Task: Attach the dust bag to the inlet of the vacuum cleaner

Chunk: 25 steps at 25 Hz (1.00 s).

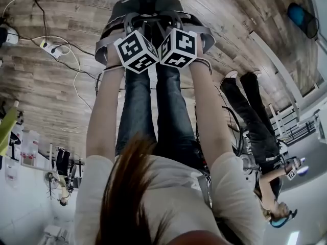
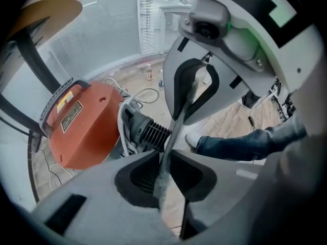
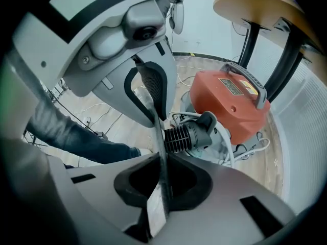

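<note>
The left gripper (image 2: 164, 161) is squeezing the thin grey edge of the dust bag (image 2: 177, 117). Its jaws are almost closed, with only the flat bag between them. The right gripper (image 3: 162, 163) is doing the same on the other side. Its jaws are also nearly together and are pinching the same thin sheet. The two grippers are facing each other very close, so the bag is hanging flat and stretched between them. I think the person is holding it with both so it is not flopping or folding.

The vacuum cleaner (image 2: 82, 129) is sitting on the wooden floor. It is orange, with a grey handle on top. The bag is being held up above the vacuum cleaner and a little to the side, not touching it. The black ribbed inlet (image 2: 149, 132) is sticking out of the vacuum cleaner's side, toward the grippers. The bag is hanging right in front of the inlet in both gripper views, so the person is probably lining it up. It is not on the inlet yet.

Both grippers are pointing steeply down at the vacuum cleaner, likely because it is low on the floor. The person's shoe (image 2: 193, 140) is resting on the floor just beside the vacuum cleaner. A round table (image 3: 255, 8) is standing behind the vacuum cleaner.
</note>
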Available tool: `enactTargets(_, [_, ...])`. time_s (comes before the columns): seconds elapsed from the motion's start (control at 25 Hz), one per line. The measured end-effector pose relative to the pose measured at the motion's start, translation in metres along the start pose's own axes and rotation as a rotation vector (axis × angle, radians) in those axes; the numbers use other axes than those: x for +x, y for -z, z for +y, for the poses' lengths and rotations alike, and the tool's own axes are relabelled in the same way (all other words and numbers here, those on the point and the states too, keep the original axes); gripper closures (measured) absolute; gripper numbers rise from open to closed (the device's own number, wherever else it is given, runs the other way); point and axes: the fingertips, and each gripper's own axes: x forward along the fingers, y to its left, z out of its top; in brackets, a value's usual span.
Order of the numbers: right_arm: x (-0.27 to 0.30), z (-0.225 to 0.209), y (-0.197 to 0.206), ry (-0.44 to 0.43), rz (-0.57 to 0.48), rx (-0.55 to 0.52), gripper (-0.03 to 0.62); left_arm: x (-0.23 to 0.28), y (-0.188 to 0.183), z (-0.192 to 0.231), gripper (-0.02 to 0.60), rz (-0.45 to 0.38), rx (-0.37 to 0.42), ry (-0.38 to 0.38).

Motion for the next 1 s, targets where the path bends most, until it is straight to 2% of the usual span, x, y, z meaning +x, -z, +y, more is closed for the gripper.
enactTargets(1.0, [0.009, -0.019, -0.002, 0.008, -0.004, 0.044, 0.550, 0.007, -0.005, 0.018, 0.508, -0.023, -0.017, -0.033])
